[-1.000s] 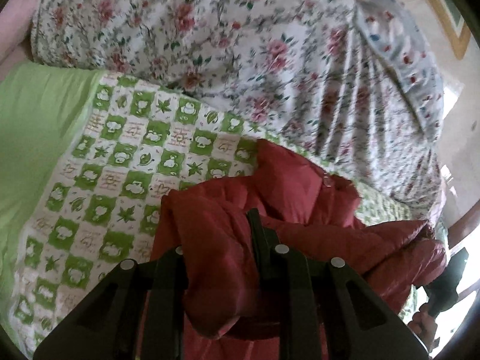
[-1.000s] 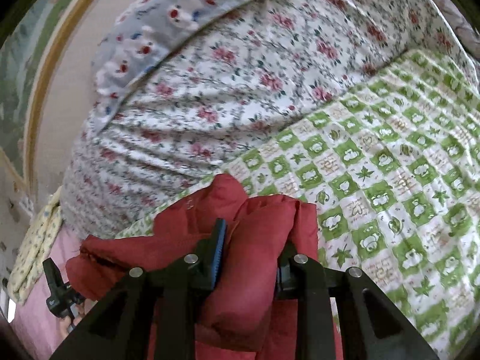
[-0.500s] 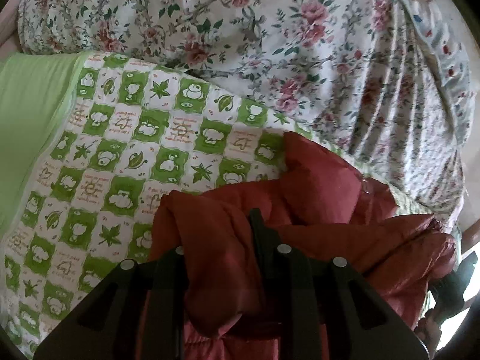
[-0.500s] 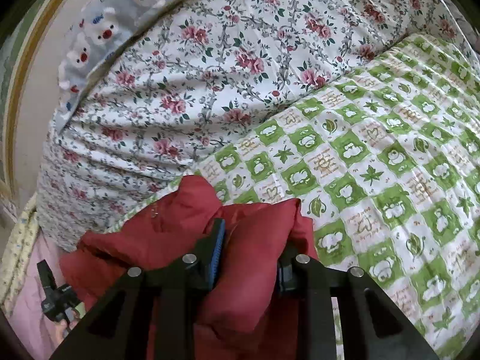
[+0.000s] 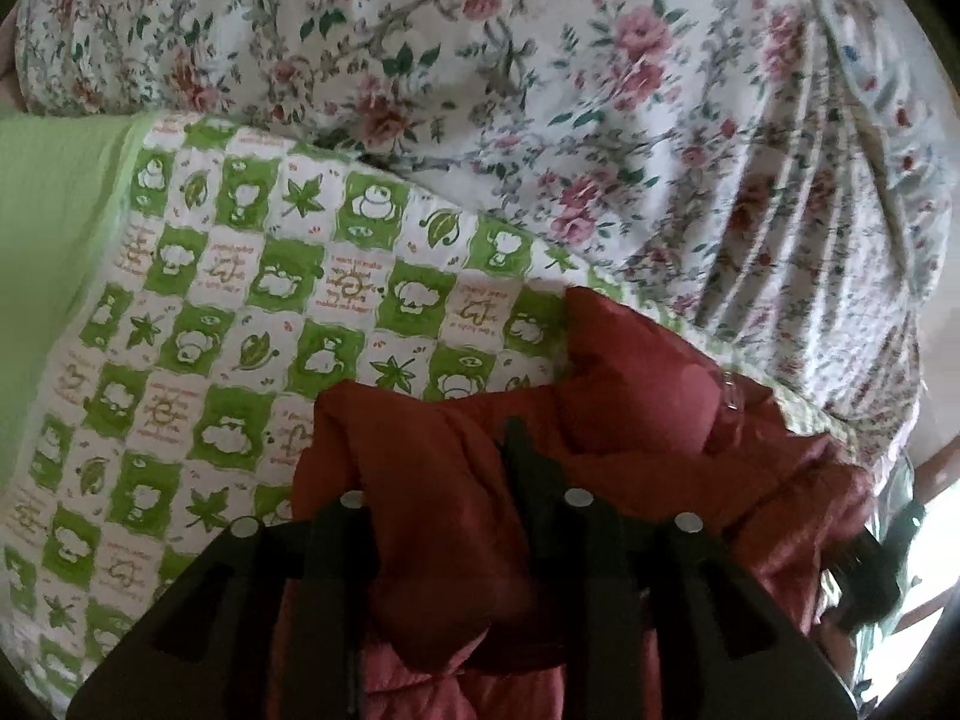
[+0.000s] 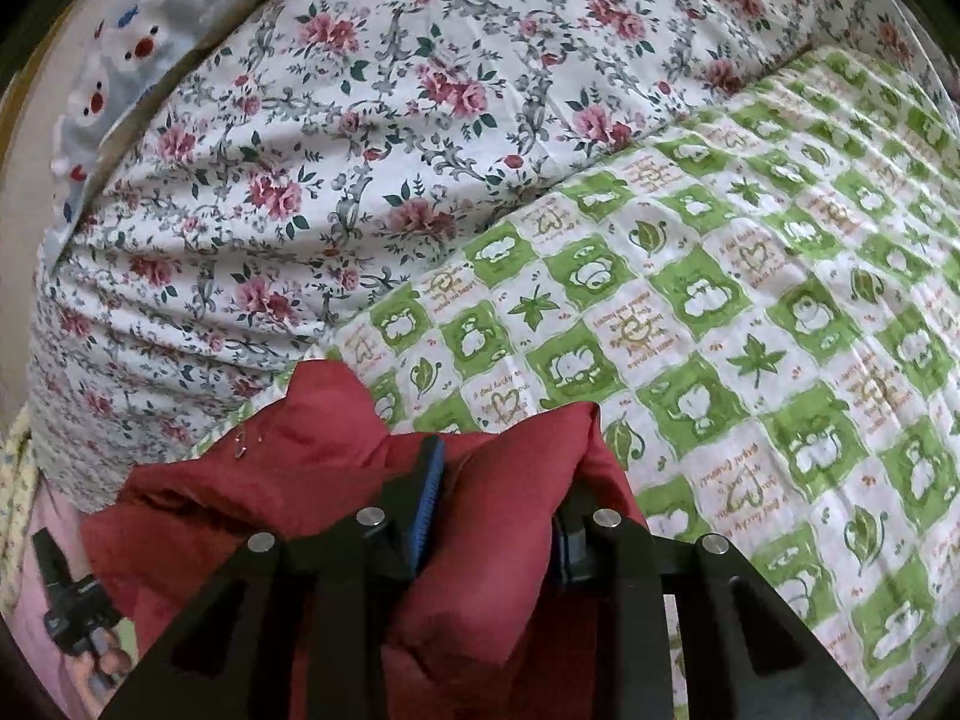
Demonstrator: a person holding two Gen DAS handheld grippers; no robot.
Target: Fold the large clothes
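Observation:
A red puffy jacket (image 5: 636, 396) lies bunched on the green-and-white checked sheet (image 5: 240, 312). A thick fold of it fills my left gripper (image 5: 432, 462). Those jaws are opening, and the fabric still touches both fingers. In the right wrist view the same jacket (image 6: 312, 438) spreads to the left. My right gripper (image 6: 504, 474) is shut on another fold, which bulges up between its blue-padded fingers (image 6: 429, 486). Each view shows the other gripper small at its outer edge, beyond the jacket.
A bulky floral quilt (image 5: 540, 90) rises just behind the jacket and fills the far side of both views. The checked sheet (image 6: 750, 330) runs off to the right. A plain green cloth (image 5: 48, 240) lies at the left. A grey bear-print pillow (image 6: 120, 42) sits beyond the quilt.
Both grippers have carried the jacket forward and down toward the floral quilt, which now looms larger. The left fingers stand slightly wider apart than before.

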